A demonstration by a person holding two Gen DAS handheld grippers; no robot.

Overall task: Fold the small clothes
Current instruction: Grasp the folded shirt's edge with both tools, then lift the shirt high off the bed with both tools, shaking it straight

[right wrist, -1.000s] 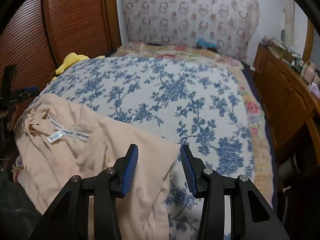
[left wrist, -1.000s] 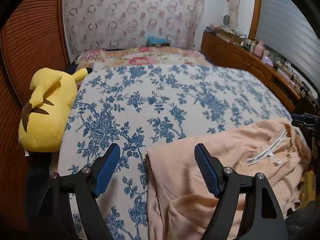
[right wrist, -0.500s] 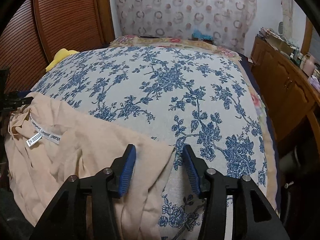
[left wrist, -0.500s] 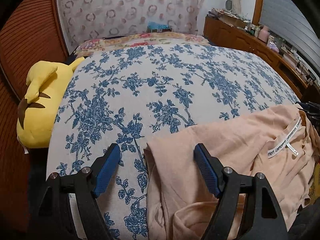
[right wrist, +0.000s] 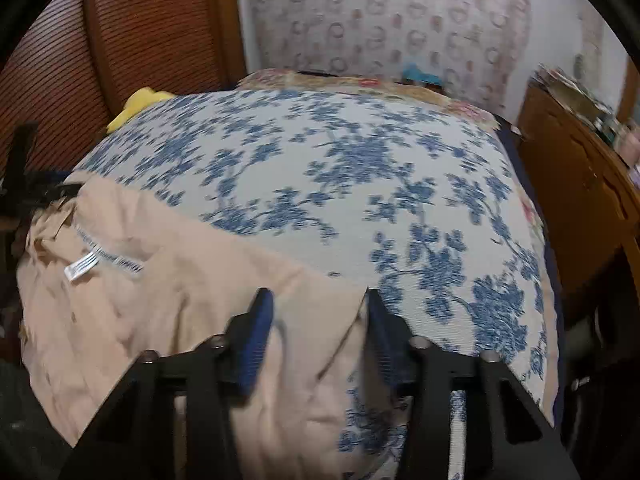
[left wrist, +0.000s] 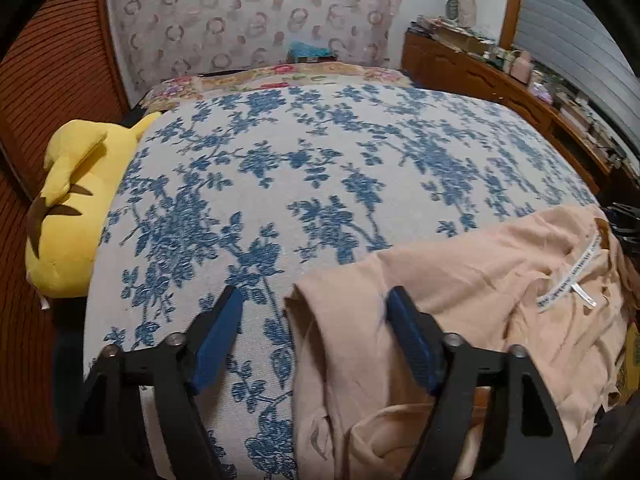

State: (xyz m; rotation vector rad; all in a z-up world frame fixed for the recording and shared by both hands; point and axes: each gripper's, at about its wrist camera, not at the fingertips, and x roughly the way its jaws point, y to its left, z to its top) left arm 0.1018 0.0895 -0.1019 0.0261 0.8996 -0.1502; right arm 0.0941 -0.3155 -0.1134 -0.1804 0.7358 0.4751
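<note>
A peach garment (left wrist: 472, 280) lies rumpled on the near edge of the bed, its white neck label (left wrist: 568, 288) showing. My left gripper (left wrist: 312, 312) is open and straddles the garment's left corner, which lies between its blue pads. In the right wrist view the garment (right wrist: 180, 288) fills the lower left, with its label (right wrist: 84, 266) showing. My right gripper (right wrist: 318, 312) is open around the garment's right corner. The corners are not pinched.
The bed has a white cover with blue flowers (left wrist: 320, 168). A yellow plush toy (left wrist: 68, 208) lies at its left side by a brown slatted wall. A wooden cabinet (right wrist: 580, 184) with clutter runs along the right side. A patterned curtain hangs behind.
Both grippers have dropped lower and moved forward over the garment's corners. The right view is blurred with motion. The jaws stay open.
</note>
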